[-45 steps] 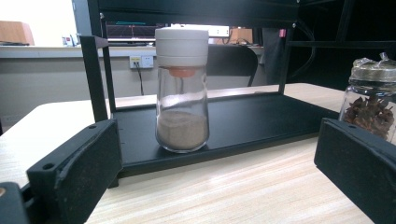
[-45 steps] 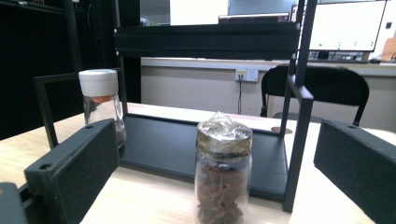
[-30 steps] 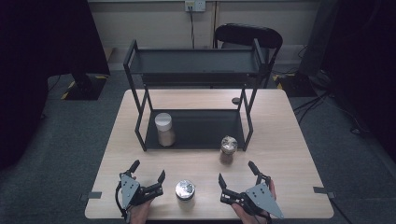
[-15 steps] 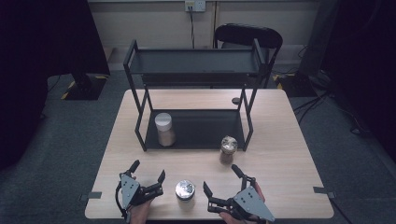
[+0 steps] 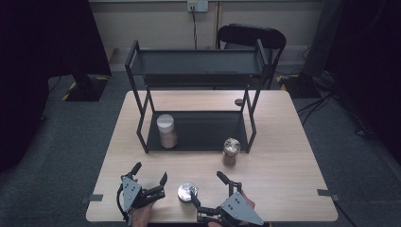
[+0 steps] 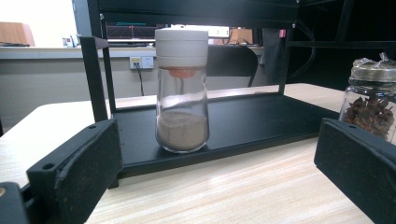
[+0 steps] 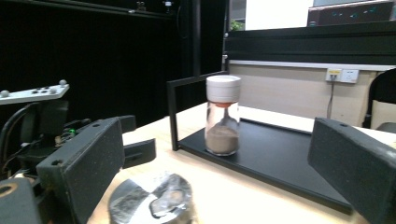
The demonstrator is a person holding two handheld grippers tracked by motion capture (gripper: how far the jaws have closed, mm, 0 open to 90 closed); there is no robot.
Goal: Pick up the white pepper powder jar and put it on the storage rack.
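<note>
High view: the short foil-capped glass jar (image 5: 187, 192) stands on the wooden counter (image 5: 283, 161), between the left gripper (image 5: 150, 176) and right gripper (image 5: 206, 192). Right gripper view: jaws spread, just been closing, jar (image 7: 152, 200) between them, untouched. Left gripper view: jaws wide, empty.

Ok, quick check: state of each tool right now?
Left tool: open, holding nothing.
Right tool: open, jaws have just been closing a little, the foil-topped jar low between them, not gripped.
</note>
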